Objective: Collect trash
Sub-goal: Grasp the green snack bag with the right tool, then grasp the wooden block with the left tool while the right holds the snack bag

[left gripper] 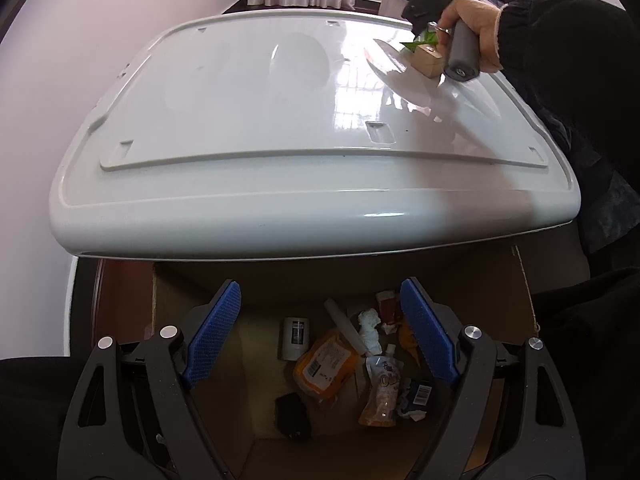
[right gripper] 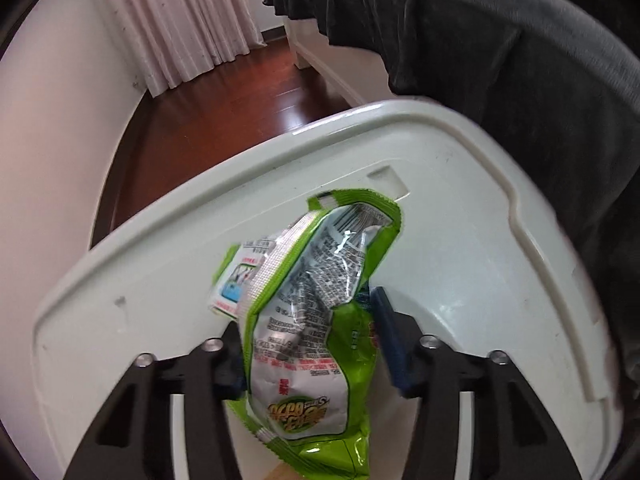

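Note:
My left gripper (left gripper: 320, 312) is open and empty, held over an open cardboard box (left gripper: 524, 276) on the floor below the white table's near edge. The box holds trash: an orange pouch (left gripper: 324, 364), a crumpled tissue (left gripper: 370, 330), a white tube (left gripper: 346, 326), a small drink pouch (left gripper: 382, 390), a white can (left gripper: 296, 338). My right gripper (right gripper: 308, 312) is shut on a green and silver snack bag (right gripper: 320, 300) above the white table (right gripper: 480, 200). In the left wrist view the right gripper (left gripper: 424, 38) is at the table's far right, with the green bag (left gripper: 420, 40) showing.
The white glossy table (left gripper: 240, 128) fills the middle of the left view. A dark cloth covers furniture (right gripper: 500, 40) beyond the table. Pink curtains (right gripper: 180, 20) and a red-brown wood floor (right gripper: 240, 92) lie behind. A wooden block (left gripper: 430, 60) hangs on the right gripper.

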